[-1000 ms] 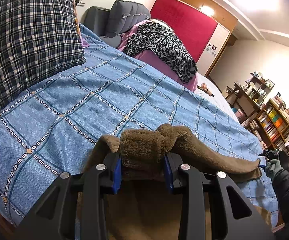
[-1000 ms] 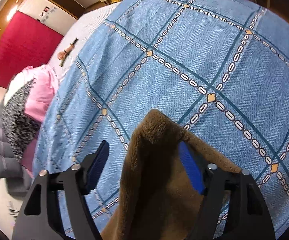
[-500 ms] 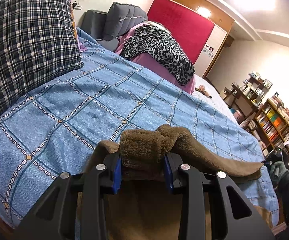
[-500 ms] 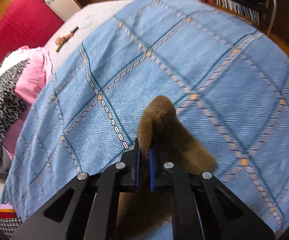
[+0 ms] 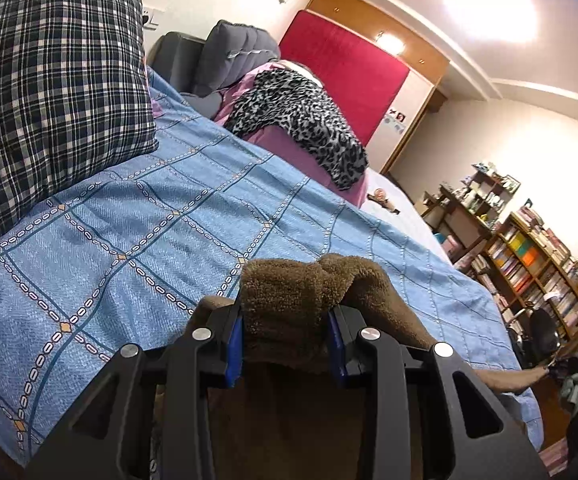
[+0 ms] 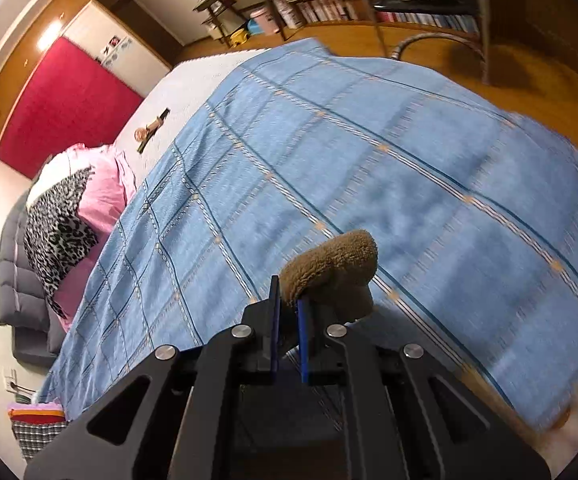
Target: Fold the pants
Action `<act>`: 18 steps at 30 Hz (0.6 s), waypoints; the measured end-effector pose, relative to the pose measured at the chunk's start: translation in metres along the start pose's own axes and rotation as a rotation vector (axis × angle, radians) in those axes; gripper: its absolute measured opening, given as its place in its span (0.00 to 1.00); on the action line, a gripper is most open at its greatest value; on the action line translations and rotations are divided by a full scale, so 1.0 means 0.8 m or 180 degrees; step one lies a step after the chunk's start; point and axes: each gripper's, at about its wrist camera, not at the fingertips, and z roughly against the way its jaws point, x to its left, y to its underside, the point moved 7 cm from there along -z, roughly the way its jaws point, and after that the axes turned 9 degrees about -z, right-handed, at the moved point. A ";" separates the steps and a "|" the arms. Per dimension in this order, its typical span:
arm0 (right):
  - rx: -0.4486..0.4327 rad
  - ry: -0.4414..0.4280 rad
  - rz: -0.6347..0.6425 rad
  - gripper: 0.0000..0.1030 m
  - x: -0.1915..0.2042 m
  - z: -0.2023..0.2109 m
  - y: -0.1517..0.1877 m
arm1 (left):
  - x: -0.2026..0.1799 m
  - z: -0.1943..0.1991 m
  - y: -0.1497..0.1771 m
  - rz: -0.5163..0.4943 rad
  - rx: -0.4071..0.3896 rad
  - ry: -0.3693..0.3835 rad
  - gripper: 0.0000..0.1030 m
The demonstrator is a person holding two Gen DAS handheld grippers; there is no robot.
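Observation:
Fuzzy brown pants (image 5: 289, 304) bunch thickly between the blue pads of my left gripper (image 5: 286, 336), which is shut on them just above the blue patterned bedspread (image 5: 137, 216). A strip of the brown cloth runs off to the right towards the other hand (image 5: 575, 384). In the right wrist view, my right gripper (image 6: 289, 312) is shut on a small end of the pants (image 6: 337, 256), held in the air above the bedspread (image 6: 389, 168). The cloth below both grippers is hidden by their black frames.
A plaid pillow (image 5: 49, 96) leans at the bed's left end. A pink cushion with a leopard-print cloth (image 5: 301, 120) lies further along the bed. Bookshelves (image 5: 529, 256) and a chair (image 6: 441, 36) stand on the wooden floor beyond the bed's edge.
My right gripper shut on the end of the pants and lifted it up off the bedspread, swinging across the bed. My left gripper kept its grip and shifted slightly.

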 end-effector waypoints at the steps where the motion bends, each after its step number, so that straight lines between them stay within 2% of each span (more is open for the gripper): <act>1: -0.0020 -0.0012 -0.0056 0.06 -0.017 0.013 0.009 | 0.001 0.005 0.002 -0.0017 -0.0010 0.0022 0.33; 8: -0.0158 0.0068 -0.0252 0.07 -0.126 0.079 0.076 | 0.010 0.035 0.022 -0.0111 0.0005 0.0086 0.33; 13: -0.0177 0.0126 -0.0269 0.06 -0.179 0.096 0.115 | 0.013 0.055 0.041 -0.0146 0.0019 0.0060 0.33; 18: -0.0149 0.0123 -0.0395 0.06 -0.222 0.095 0.133 | 0.016 0.066 0.068 -0.0266 0.0116 -0.0048 0.33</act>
